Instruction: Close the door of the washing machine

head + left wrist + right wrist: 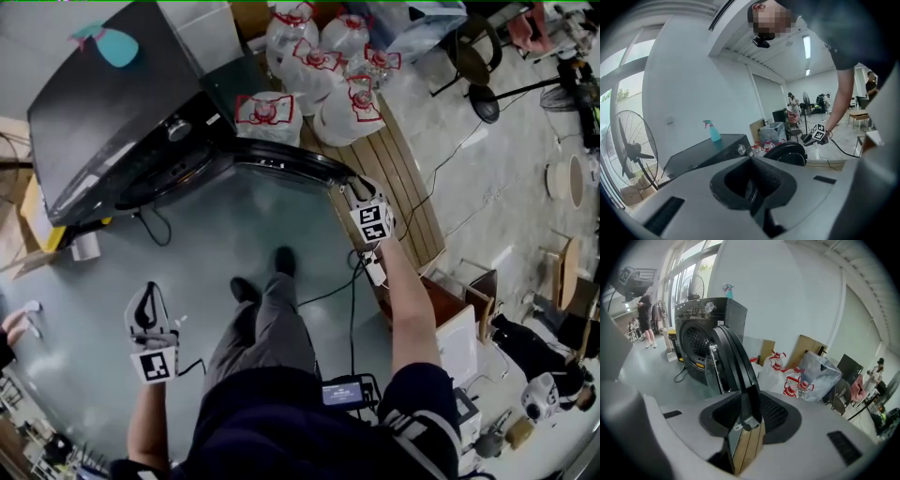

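Upper left of the head view, the round dark door (281, 161) of the black front-loading washing machine (112, 122) stands wide; lower left, the left tool (150, 292) hangs pinched, empty. Right gripper view, centre: the door's rim runs into the right tool (746, 427), jaws parted. Rigid, hinged, likely free-swinging; push near that rim.

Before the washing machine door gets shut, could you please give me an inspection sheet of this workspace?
Surface: smooth grey floor.
Job's things: black washing machine; its door is swung wide open.
Clutter: spray bottle on the machine; packs of water bottles beside it, by a wooden platform.
Grippers: right gripper at the door's free edge, which stands between its jaws, grip unclear; left gripper held low, nothing between its jaws.
Cables: black cable on the floor by the machine; lead trailing below the right gripper.
Surroundings: standing fan; people far off.
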Action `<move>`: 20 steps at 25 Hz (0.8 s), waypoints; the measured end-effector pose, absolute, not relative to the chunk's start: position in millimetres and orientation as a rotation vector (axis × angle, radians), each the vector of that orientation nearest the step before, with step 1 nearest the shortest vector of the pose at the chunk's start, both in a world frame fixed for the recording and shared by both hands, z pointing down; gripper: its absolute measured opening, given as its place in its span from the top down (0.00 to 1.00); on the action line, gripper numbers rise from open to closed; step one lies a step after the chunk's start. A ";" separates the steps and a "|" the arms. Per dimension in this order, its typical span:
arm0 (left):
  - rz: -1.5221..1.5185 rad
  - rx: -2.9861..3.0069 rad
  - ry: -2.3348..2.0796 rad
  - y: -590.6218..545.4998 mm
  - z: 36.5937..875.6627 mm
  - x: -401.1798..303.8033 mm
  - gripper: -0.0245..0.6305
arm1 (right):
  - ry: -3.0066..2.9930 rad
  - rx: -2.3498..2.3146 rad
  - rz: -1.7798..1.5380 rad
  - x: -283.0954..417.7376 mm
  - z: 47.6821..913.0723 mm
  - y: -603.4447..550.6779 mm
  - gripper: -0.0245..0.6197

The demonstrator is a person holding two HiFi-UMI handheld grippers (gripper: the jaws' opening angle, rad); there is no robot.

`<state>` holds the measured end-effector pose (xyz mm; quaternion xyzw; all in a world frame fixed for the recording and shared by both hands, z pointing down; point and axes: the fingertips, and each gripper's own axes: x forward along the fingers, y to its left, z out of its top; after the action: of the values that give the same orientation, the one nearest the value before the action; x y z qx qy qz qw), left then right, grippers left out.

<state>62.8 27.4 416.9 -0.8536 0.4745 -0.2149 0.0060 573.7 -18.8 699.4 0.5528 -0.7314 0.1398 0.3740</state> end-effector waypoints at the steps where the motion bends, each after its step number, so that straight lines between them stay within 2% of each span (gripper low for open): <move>1: -0.671 -2.678 1.472 26.3 418.4 67.6 0.93 | -1.873 1.407 0.367 575.0 703.7 -19.7 0.74; 12: -0.680 -2.724 1.415 15.2 435.0 98.0 0.93 | -1.921 1.332 0.391 587.2 734.8 -30.2 0.72; 20: -0.676 -2.837 1.240 9.6 455.6 151.6 0.93 | -1.945 1.265 0.399 596.9 751.1 -33.8 0.72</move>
<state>151.6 9.6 455.6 -0.8951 0.3912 -0.2135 -0.0136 596.9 -33.8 751.1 0.4962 -0.7629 0.1565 0.3838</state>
